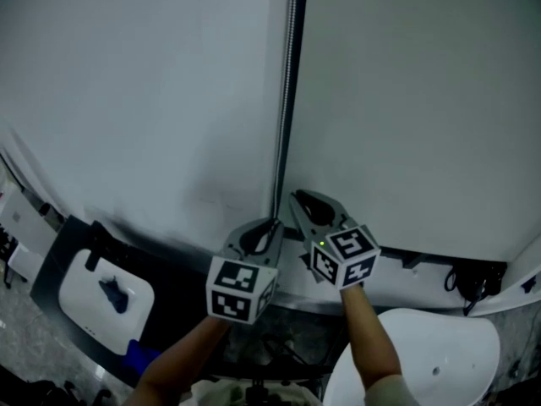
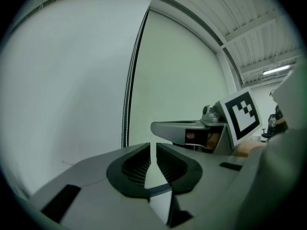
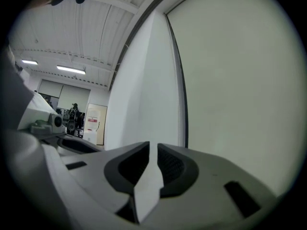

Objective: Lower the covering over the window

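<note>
Two pale window blinds [image 1: 127, 83] hang side by side and fill most of the head view. A beaded metal chain [image 1: 287, 100] runs down the seam between them. My left gripper [image 1: 270, 224] points at the chain's lower end, just left of it. Its jaws stand a narrow slit apart with nothing between them, and the chain [image 2: 127, 104] passes to their left. My right gripper [image 1: 297, 197] sits right of the chain, slightly higher. Its jaws [image 3: 153, 145] are also a little apart and empty, with the chain [image 3: 182, 99] just right of them.
A dark sill [image 1: 169, 256] runs under the blinds. At the lower left a white box [image 1: 106, 299] lies on a dark tray. A white rounded object [image 1: 431, 358] is at the bottom right, and a black cable [image 1: 472, 282] hangs near it.
</note>
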`<state>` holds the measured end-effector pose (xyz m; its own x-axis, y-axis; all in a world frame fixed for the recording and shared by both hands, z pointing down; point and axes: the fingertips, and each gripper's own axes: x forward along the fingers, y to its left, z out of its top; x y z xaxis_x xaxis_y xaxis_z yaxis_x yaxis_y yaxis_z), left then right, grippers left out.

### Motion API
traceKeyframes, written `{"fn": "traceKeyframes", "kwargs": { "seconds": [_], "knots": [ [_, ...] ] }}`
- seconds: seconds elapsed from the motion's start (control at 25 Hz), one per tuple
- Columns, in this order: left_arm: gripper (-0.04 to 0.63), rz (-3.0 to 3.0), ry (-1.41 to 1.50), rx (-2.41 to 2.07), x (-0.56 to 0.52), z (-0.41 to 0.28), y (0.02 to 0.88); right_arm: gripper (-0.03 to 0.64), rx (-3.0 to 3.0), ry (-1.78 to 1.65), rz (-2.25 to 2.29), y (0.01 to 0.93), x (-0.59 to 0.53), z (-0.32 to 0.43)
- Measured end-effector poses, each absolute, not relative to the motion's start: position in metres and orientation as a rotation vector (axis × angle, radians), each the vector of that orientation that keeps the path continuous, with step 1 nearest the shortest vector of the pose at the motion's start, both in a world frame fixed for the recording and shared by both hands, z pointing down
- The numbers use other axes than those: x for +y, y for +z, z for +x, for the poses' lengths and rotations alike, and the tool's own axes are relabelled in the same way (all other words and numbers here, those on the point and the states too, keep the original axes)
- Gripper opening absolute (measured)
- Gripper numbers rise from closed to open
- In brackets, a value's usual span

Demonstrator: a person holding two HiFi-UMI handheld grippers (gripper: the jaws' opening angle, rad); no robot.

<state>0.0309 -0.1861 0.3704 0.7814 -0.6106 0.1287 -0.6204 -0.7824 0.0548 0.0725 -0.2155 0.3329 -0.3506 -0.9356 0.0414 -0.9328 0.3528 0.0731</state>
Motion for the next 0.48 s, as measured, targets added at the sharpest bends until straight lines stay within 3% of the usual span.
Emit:
{"fn": "traceKeyframes", "kwargs": {
  "seconds": [0.48],
  "knots": [
    [0.037,2.816,0.109,-1.122,-0.233,0.06,0.359,0.088,-2.697,-0.146,1.4,0.316,-0.306,0.085]
  ]
}}
